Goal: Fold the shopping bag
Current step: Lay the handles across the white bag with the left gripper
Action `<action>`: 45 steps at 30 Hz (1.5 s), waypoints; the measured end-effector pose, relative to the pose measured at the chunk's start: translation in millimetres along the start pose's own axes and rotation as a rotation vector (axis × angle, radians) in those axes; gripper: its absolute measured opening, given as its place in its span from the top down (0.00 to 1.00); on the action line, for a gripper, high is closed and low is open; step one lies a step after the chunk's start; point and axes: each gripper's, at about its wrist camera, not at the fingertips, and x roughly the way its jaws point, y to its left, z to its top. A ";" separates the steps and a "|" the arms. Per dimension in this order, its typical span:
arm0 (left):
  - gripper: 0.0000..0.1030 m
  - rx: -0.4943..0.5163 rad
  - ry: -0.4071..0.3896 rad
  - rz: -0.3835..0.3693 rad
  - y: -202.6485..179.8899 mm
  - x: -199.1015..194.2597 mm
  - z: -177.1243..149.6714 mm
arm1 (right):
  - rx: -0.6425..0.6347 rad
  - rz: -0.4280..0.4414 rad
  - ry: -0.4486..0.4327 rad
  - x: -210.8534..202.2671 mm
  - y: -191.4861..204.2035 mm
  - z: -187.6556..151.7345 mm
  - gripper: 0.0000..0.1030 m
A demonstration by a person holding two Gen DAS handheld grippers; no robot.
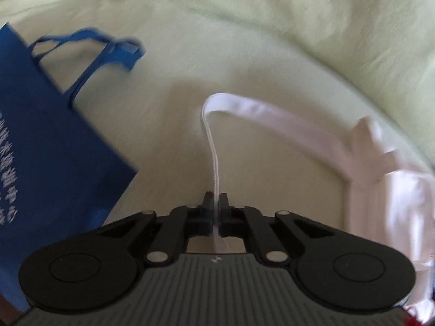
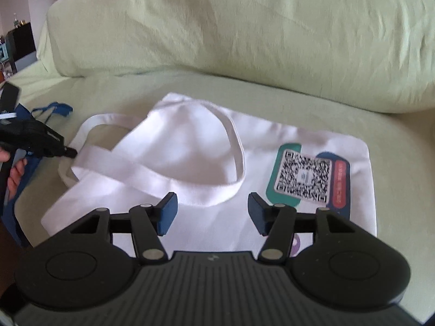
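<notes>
Clamped on a white strap (image 1: 217,168), the left gripper (image 1: 216,212) is seen with its jaws drawn fully together, the strap pinched edge-on between them. From the jaws the strap is carried upward, bent over in a loop and led off to the right, where it joins the white shopping bag (image 1: 394,198) at the frame edge. To the left of this gripper a blue bag (image 1: 49,141) with pale printed characters is laid on the light green sofa seat (image 1: 217,62), its blue handles (image 1: 89,46) spread beyond it.

In the right wrist view, the right gripper (image 2: 212,212) is held about half open over the near edge of the white shopping bag (image 2: 206,225), with nothing gripped between its blue pads (image 2: 166,214). The bag is spread flat on the sofa seat, its second strap looped across the upper panel. A printed QR code label (image 2: 304,176) is shown on the right part of the bag. At the left edge the left gripper (image 2: 69,152) is met at the strap, fingers of a hand (image 2: 15,174) being visible beneath it. Behind the bag a green back cushion (image 2: 244,27) is seen.
</notes>
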 end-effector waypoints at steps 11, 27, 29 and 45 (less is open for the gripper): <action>0.96 1.208 -0.183 -0.248 -206.6 -76.6 -126.4 | 0.176 -0.101 0.008 -30.2 -75.5 -21.1 0.48; 0.81 1.492 -0.164 -0.215 -187.3 -58.5 -176.1 | 0.139 0.309 0.117 66.8 -33.5 23.2 0.94; 0.81 1.369 -0.158 -0.268 -168.5 -79.2 -149.8 | 0.190 0.285 0.158 81.5 -42.6 12.6 1.00; 0.95 0.940 0.008 -0.229 -183.4 22.3 -13.5 | 0.149 0.179 0.017 53.8 -31.3 -10.9 0.79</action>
